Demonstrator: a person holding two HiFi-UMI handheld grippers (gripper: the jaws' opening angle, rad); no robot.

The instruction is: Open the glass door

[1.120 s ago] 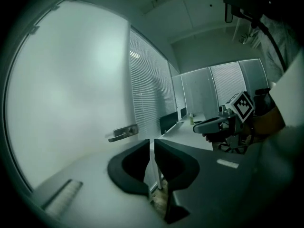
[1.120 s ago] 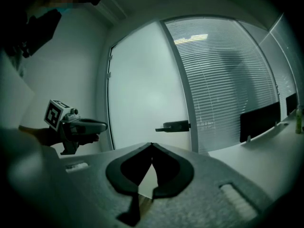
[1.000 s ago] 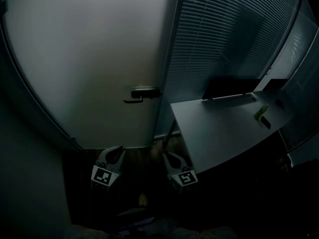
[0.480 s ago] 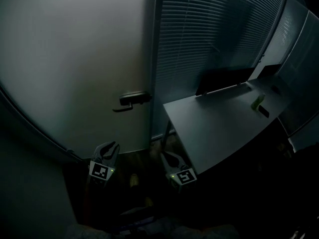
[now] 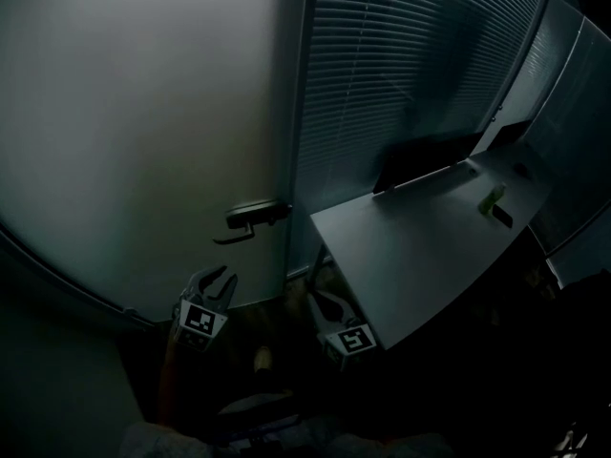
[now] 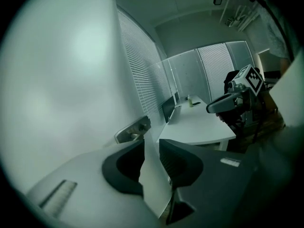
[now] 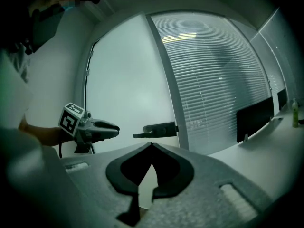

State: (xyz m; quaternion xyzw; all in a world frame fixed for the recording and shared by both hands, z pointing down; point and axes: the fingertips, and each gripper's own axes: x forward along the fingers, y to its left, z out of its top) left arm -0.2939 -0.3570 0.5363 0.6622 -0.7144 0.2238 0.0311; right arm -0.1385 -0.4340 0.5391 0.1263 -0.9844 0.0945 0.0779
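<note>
Left of the table (image 5: 410, 246) edge: frosted glass door (image 5: 143, 113), dark lever handle (image 5: 256, 215) level. Left tongs (image 5: 218, 278) just opening, narrow gap, empty; right tongs (image 5: 318, 301) pinched together, empty.

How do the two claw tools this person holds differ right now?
The left gripper has its jaws apart, having just been opening; the right gripper has jaws that meet at their tips. The left gripper sits just below the door handle; the right gripper sits further right, by the near corner of the desk. Both are empty and point toward the glass door.
</note>
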